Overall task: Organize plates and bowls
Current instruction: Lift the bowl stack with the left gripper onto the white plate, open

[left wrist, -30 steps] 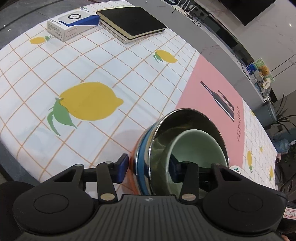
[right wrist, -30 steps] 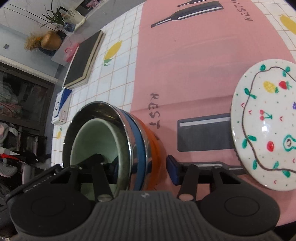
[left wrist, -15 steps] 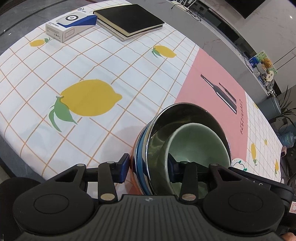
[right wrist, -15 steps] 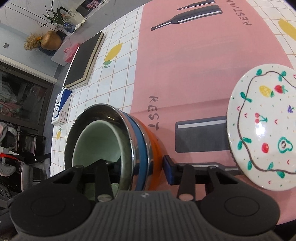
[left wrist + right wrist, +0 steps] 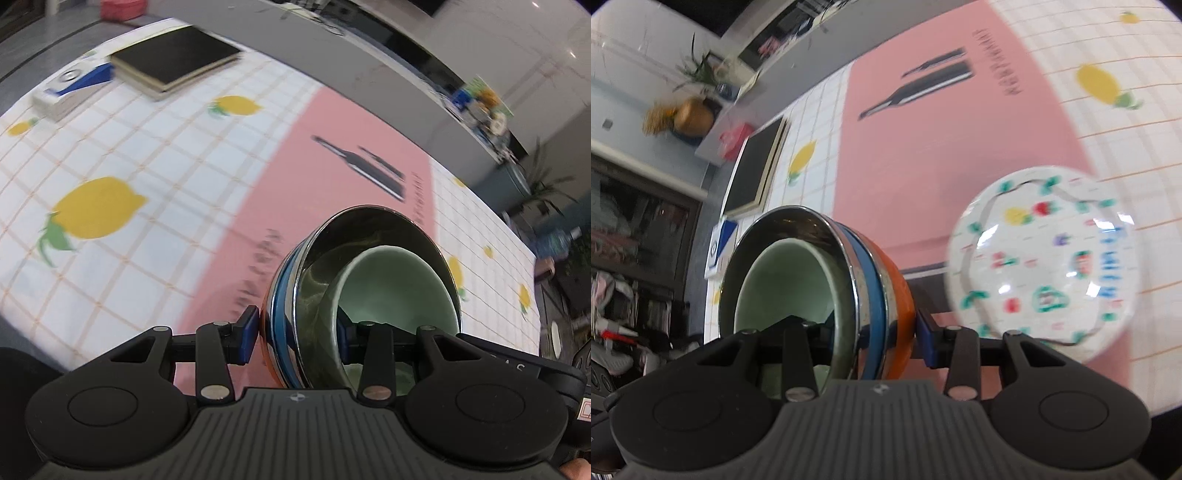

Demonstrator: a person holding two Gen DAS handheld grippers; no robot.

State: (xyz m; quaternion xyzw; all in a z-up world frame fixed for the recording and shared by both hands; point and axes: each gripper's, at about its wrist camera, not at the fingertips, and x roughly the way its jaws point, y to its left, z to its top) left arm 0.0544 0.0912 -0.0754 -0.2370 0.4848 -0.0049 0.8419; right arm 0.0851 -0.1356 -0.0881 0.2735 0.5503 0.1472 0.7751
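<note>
Four nested bowls (image 5: 295, 332), pale green ceramic inside steel, blue and orange, hang above the desk (image 5: 166, 177), pinched at opposite rims by the left tool (image 5: 297, 332) and right tool (image 5: 875, 332); beside them, the fruit-patterned white plate (image 5: 1041, 266) apparently awaits stacking.

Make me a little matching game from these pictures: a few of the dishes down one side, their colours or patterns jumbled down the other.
Things:
1. innermost bowl
2. second bowl
3. outermost bowl
4. plate

Looks:
a. orange
b. white with fruit drawings
c. pale green
d. shiny steel

Pairs: 1-c, 2-d, 3-a, 4-b
</note>
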